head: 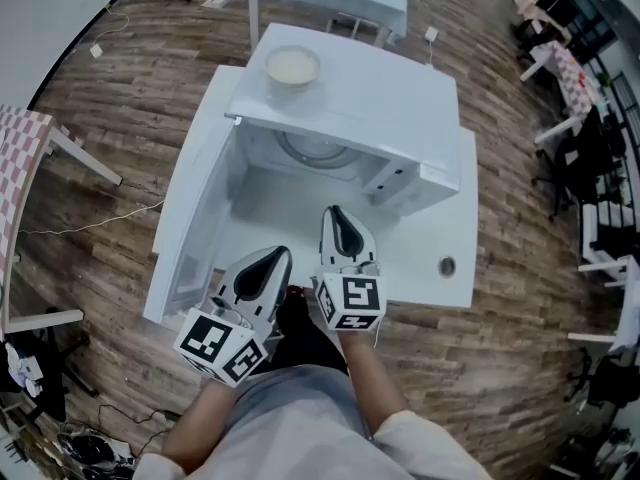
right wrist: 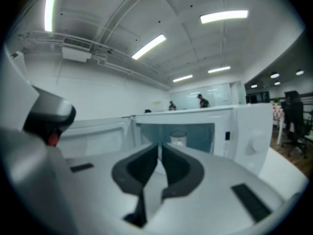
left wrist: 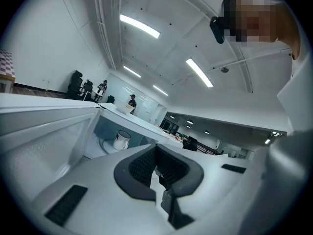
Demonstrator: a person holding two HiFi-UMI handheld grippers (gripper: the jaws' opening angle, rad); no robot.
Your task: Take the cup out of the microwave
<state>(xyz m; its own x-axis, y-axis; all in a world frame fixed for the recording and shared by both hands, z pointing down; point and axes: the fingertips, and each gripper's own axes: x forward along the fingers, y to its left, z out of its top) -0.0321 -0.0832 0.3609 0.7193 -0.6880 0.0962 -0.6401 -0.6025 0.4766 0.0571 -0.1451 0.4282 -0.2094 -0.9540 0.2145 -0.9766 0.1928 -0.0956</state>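
White microwave (head: 380,118) stands on a white table (head: 425,268), with its door (head: 195,233) swung wide open to the left. I note a pale bowl (head: 292,67) on the far left part of the microwave's top. The cup (left wrist: 121,140) is inside the cavity, upright on the round turntable (head: 315,153). From the head view the cup itself is hidden under the microwave's roof. From the right gripper view I see it straight ahead past the jaw tips, roughly central in the opening. The control panel with its knob (right wrist: 252,143) is to the right of it. The left gripper (head: 275,260) sits near the table's front edge, by the bottom corner of the open door. Its jaws are pressed together with nothing between them. The right gripper (head: 336,218) is just beside it on the right and a little farther in, pointing at the opening. Its jaws are likewise closed and empty. Both grippers are outside the cavity and well apart from the cup. I find no contact between either gripper and the microwave or its door. Wood-plank floor (head: 130,98) surrounds the table.
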